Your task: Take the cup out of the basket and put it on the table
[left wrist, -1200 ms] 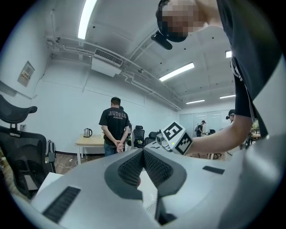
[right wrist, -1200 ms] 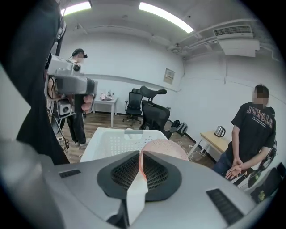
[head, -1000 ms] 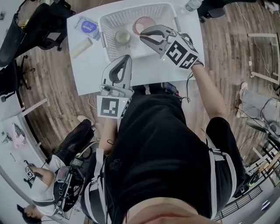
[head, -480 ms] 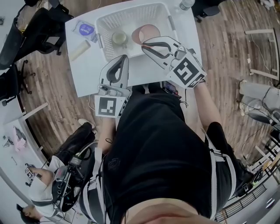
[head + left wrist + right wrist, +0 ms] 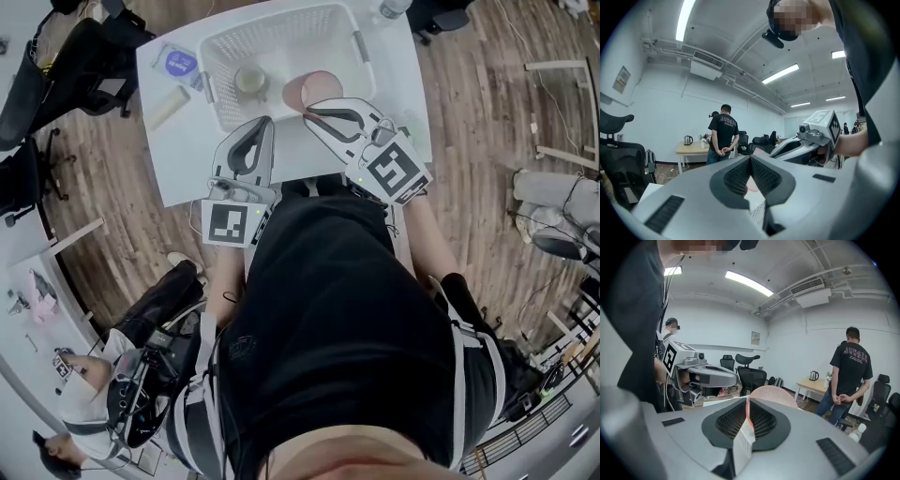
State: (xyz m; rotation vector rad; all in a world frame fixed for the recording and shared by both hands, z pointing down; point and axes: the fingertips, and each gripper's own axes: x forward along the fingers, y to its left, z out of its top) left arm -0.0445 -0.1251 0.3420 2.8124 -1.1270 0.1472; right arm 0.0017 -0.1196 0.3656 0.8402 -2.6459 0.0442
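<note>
Cup (image 5: 305,87) rim pinched by right tool (image 5: 309,112) beside basket (image 5: 281,19) near wall; left tool (image 5: 266,122) closed, empty, over table (image 5: 178,159) edge.

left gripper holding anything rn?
No, the left gripper has its jaws pressed together with nothing between them; only the right gripper clamps the pink cup by its rim.

a blue packet (image 5: 178,63) lies near a pale roll (image 5: 169,108); black office chair (image 5: 64,58) beyond.
</note>
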